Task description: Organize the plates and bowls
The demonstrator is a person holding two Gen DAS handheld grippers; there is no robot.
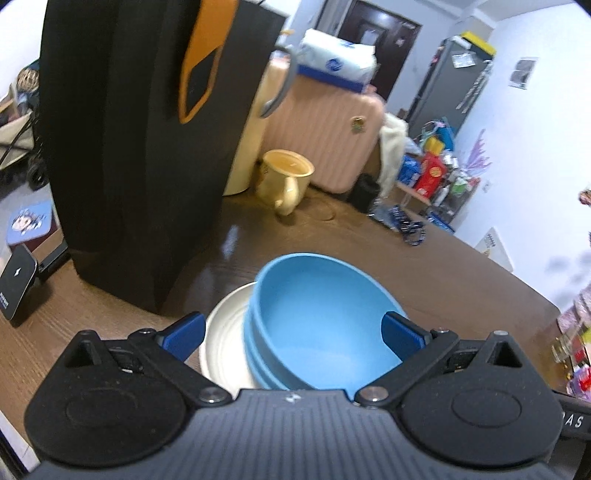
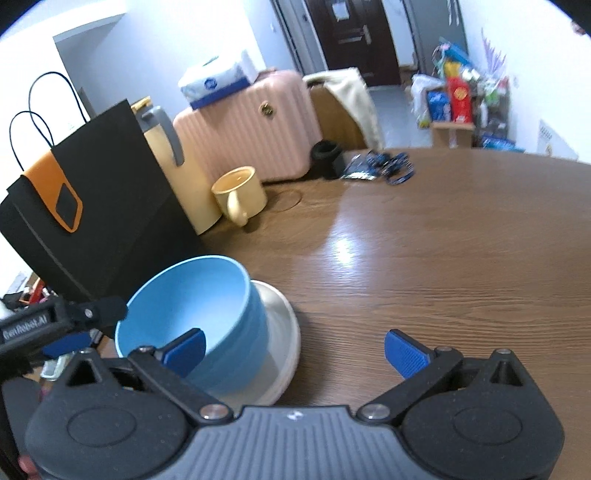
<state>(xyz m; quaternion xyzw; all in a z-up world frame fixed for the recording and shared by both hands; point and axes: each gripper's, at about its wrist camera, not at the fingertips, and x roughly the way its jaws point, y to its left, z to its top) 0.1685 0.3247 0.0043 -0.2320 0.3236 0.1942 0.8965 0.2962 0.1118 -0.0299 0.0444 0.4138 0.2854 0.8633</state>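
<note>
A lived-in home: a wooden table [image 2: 424, 258] carries a yellow mug [image 2: 240, 192], a jug [image 2: 177, 173] and a black paper bag [image 2: 99, 206] toward its far left edge. Beyond stand a pink suitcase [image 2: 251, 129], a dark door [image 2: 351, 33] and a cluttered shelf [image 2: 458, 107].

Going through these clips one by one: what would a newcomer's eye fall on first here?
The blue bowls, nested and sitting on a white plate on the brown wooden table, stand out first. Behind them, a tall black paper bag with an orange flap rises at the left, with a yellow mug beside it. Both grippers' blue fingers stand open and empty.
</note>
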